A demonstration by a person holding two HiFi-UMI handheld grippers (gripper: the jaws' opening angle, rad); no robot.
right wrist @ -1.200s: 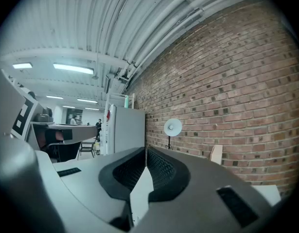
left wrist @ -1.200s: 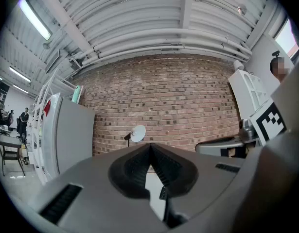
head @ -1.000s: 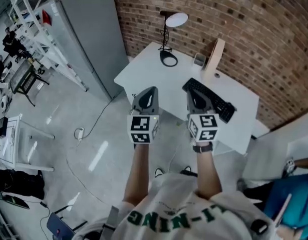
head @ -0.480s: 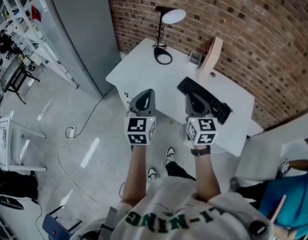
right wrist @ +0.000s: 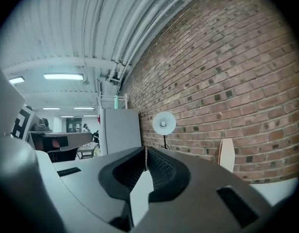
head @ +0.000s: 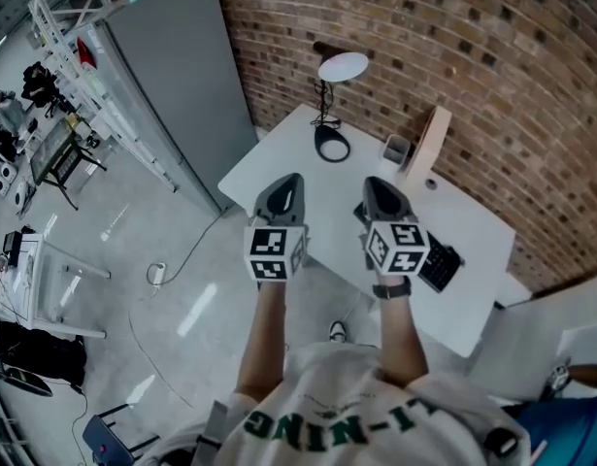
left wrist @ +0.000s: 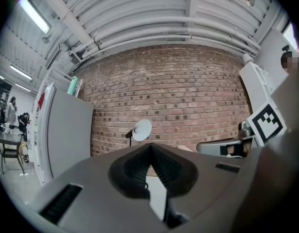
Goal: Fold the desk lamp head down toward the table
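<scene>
- Grey and matching, the left gripper and the right gripper are held out side by side in front of the person, both pointing level toward the brick wall.
- Both forearms reach straight forward from the chest, roughly parallel, with a gap between them. Each gripper's marker cube faces up at the head camera.
- A dark band circles the right wrist just behind that gripper.
- Left gripper: in its own view the two ribbed fingers meet at the tips, closed together with nothing between them.
- Right gripper: its fingers are likewise pressed together at the tips, holding nothing.
- The desk lamp stands at the far corner of the white table, close to the wall. Its round white head is raised on a thin dark stem, and its ring-shaped base lies on the tabletop.
- Both grippers are well apart from the lamp and neither touches it. In each gripper view it shows ahead, above the closed tips.
- From the head view, the left gripper hangs over the table's near edge, and the right one covers part of a black keyboard.
- A pale wooden board leans against the wall to the right of the lamp.
</scene>
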